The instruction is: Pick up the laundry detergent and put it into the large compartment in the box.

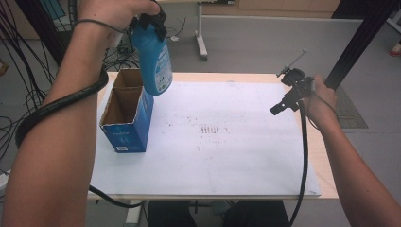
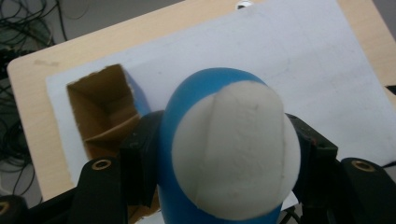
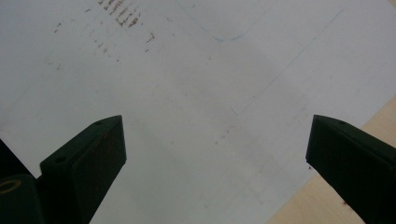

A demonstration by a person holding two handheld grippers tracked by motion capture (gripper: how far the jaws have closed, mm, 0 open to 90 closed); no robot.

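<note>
**Blue bottle held up over the open box**

The left gripper (image 1: pixel 150 21) is clamped on the white-capped end of the blue bottle (image 1: pixel 153 59), jaws squeezing it from both sides, and the bottle hangs down from the grip, up in the air at the far left of the table. Right under and beside it stands the open cardboard box (image 1: pixel 126 111) on the white sheet (image 1: pixel 227 142). Over on the right, the right gripper (image 1: pixel 283 101) hovers above the sheet with jaws spread wide, nothing between them, well apart from the bottle.
</note>
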